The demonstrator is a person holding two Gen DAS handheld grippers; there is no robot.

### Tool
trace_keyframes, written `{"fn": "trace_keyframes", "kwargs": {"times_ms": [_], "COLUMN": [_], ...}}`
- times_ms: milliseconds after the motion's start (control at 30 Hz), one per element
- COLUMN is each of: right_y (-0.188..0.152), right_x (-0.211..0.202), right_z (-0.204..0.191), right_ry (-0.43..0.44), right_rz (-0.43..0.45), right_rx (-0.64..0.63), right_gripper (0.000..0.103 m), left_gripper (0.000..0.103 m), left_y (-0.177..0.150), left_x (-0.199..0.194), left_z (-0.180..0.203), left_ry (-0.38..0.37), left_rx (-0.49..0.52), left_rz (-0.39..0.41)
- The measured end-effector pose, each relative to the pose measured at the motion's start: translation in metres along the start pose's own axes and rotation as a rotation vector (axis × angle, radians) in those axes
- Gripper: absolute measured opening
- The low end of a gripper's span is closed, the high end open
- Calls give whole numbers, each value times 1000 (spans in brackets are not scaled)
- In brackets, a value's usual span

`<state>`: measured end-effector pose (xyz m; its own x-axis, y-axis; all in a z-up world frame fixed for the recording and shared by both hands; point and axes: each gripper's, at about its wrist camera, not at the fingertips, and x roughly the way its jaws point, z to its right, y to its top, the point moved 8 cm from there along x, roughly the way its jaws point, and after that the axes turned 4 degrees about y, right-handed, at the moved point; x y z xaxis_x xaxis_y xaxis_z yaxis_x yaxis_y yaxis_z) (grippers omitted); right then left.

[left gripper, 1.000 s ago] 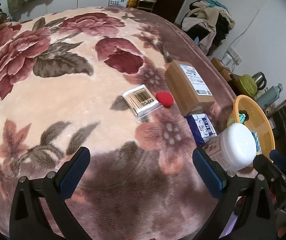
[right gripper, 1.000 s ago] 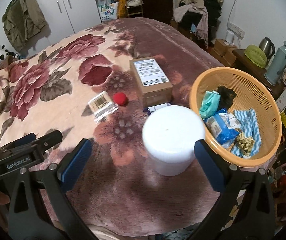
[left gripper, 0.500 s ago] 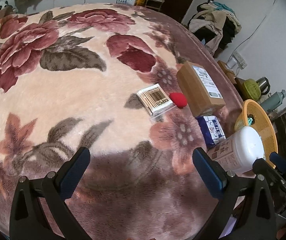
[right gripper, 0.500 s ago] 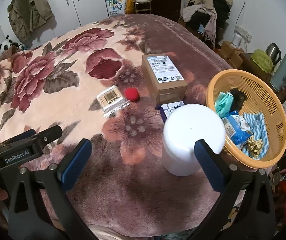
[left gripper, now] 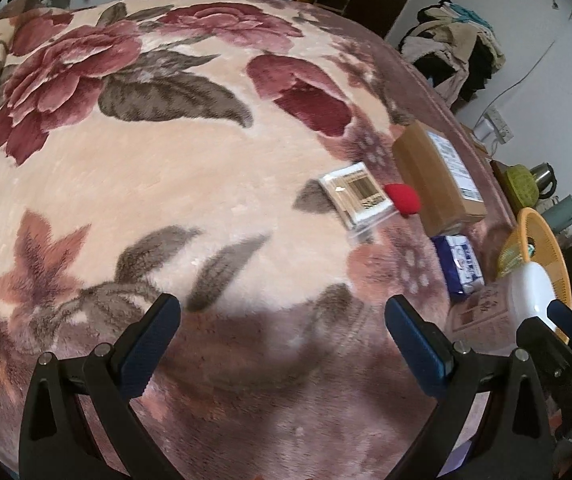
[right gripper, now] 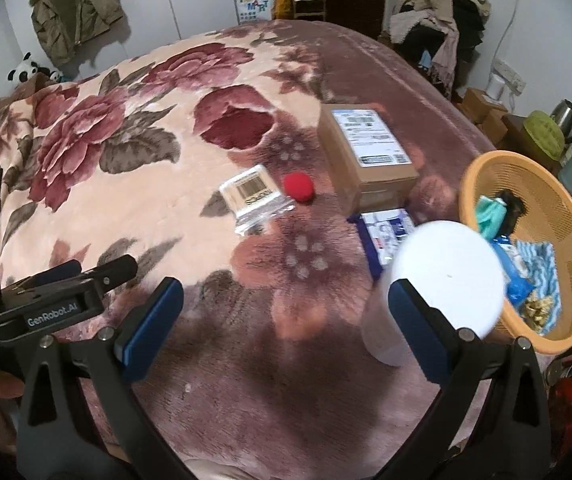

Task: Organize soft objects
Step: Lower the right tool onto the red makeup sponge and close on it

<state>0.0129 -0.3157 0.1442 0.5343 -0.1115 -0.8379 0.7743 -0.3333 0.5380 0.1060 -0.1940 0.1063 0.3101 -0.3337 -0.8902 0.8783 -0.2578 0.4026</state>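
Grippers first: the left gripper point(left gripper: 280, 320) hangs over the floral blanket point(left gripper: 146, 184) with its blue-padded jaws spread wide and nothing between them. Right gripper point(right gripper: 286, 300) is likewise wide apart and empty, above the darker near edge of the blanket. Just beyond its right finger stands a white-lidded tub point(right gripper: 444, 284), blurred. Further out, a blue tissue pack point(right gripper: 386, 228) lies between the tub and a brown cardboard box point(right gripper: 366, 156), touching or nearly touching the box's near end. Left of the box rests a small red soft ball point(right gripper: 298, 187), just beside a clear packet of cotton swabs point(right gripper: 256, 198). An orange basket point(right gripper: 566, 216) sits at the right edge of the bed, holding a teal cloth, a blue packet and a striped cloth.
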Motion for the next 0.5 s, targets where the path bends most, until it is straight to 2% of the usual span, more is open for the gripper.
{"fn": "trace_keyframes", "kwargs": {"times_ms": [500], "right_y": [-11], "right_x": [76], "right_z": [-14], "right_ry": [51], "right_rz": [-110], "right_rx": [-14], "right_gripper": [103], "left_gripper": [102], "left_y": [0], "left_x": [66], "left_z": [-46], "left_ry": [60], "left_rx": [-73], "left_rz": [-71]}}
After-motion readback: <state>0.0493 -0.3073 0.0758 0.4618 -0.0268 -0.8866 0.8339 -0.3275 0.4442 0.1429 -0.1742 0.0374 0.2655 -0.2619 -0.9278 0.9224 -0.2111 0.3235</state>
